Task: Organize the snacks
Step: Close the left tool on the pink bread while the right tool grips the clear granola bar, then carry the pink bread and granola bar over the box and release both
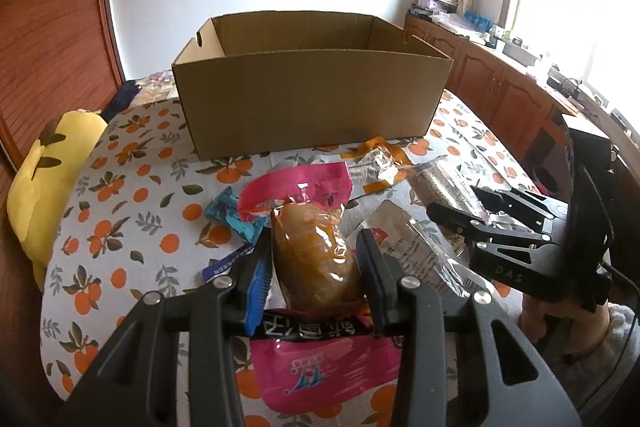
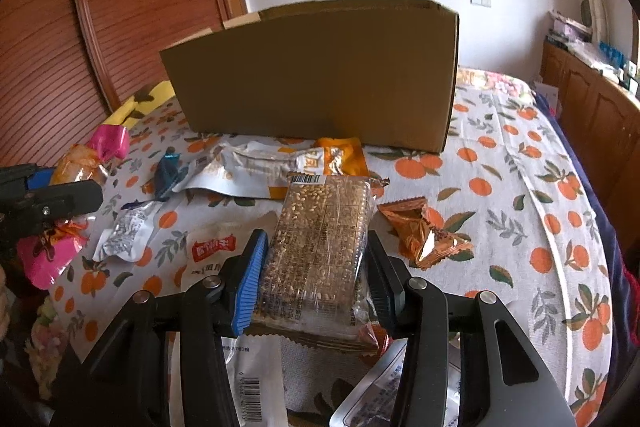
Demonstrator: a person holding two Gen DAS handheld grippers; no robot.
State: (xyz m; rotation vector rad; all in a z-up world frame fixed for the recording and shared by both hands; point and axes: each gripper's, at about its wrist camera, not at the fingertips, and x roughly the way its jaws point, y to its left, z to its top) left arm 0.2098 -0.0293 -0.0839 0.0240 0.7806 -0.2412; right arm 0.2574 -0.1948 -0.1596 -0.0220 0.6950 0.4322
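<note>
My left gripper (image 1: pixel 316 263) is shut on a pink packet with a brown meat snack (image 1: pixel 316 255), held above the table; it also shows in the right wrist view (image 2: pixel 78 167). My right gripper (image 2: pixel 314 267) is shut on a clear sesame bar packet (image 2: pixel 320 247), which also shows in the left wrist view (image 1: pixel 436 183). An open cardboard box (image 1: pixel 308 99) stands behind the snacks, its front wall also in the right wrist view (image 2: pixel 316 79). Loose snacks lie before it: an orange-and-silver packet (image 2: pixel 280 167), a copper wrapper (image 2: pixel 424 231), a teal wrapper (image 1: pixel 232 215).
The table has an orange-print cloth (image 2: pixel 520 187). A yellow plush toy (image 1: pixel 44 187) lies at its left edge. White packets (image 2: pixel 212 255) lie near my right gripper. Wooden cabinets (image 1: pixel 492 83) run along the right, a wooden door (image 2: pixel 132 7) at the left.
</note>
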